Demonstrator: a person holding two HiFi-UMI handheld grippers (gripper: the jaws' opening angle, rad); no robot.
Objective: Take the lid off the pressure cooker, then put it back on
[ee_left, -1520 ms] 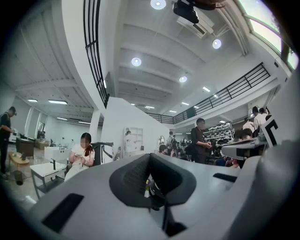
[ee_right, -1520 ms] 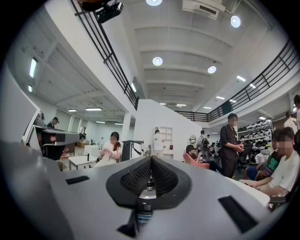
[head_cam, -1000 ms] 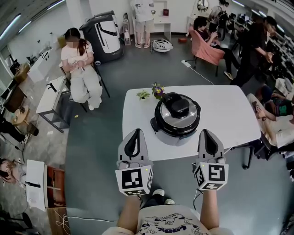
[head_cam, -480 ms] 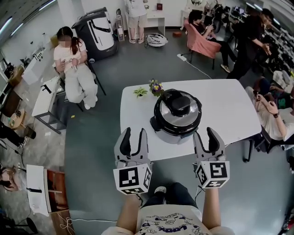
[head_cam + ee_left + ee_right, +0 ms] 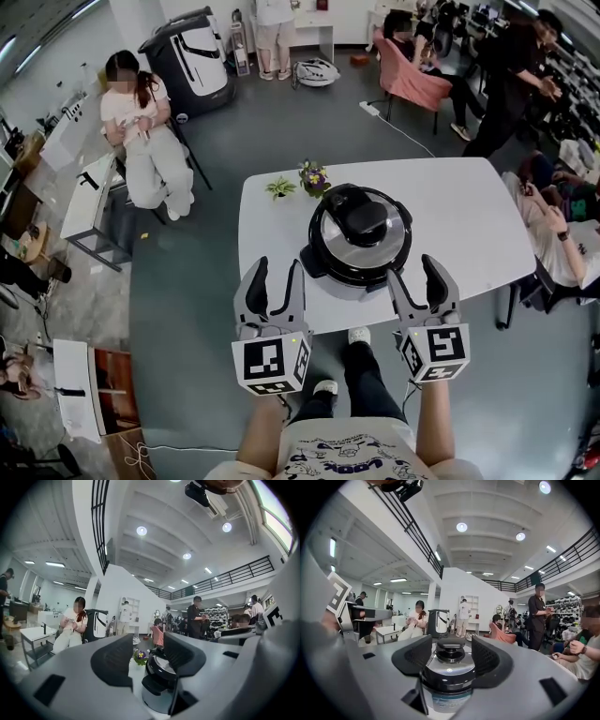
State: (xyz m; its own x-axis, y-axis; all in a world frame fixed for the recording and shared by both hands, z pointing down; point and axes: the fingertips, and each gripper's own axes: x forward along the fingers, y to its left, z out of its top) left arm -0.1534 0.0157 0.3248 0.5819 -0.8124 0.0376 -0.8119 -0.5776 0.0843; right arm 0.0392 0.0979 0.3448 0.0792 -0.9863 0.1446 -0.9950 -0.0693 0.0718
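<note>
Currently the lid (image 5: 361, 246) is on the pressure cooker (image 5: 353, 278), which sits close to the near edge of the white table (image 5: 459, 211).

Left gripper (image 5: 277, 272): jaws have just been opening, now spread wide, nothing between them. It is off to the cooker's left.

Right gripper (image 5: 415, 274): jaws have just been opening, spread, empty, lined up on the black knob (image 5: 450, 649).

Neither touches the cooker.

Risks, as judged:
1. Lid probably locks by twist. A straight pull could drag the whole pot toward the table edge.
2. With only 1 gripper on the knob and the body unbraced, the pot may spin.
3. The 2 small plants (image 5: 314, 177) stand just behind and could be knocked over.
</note>
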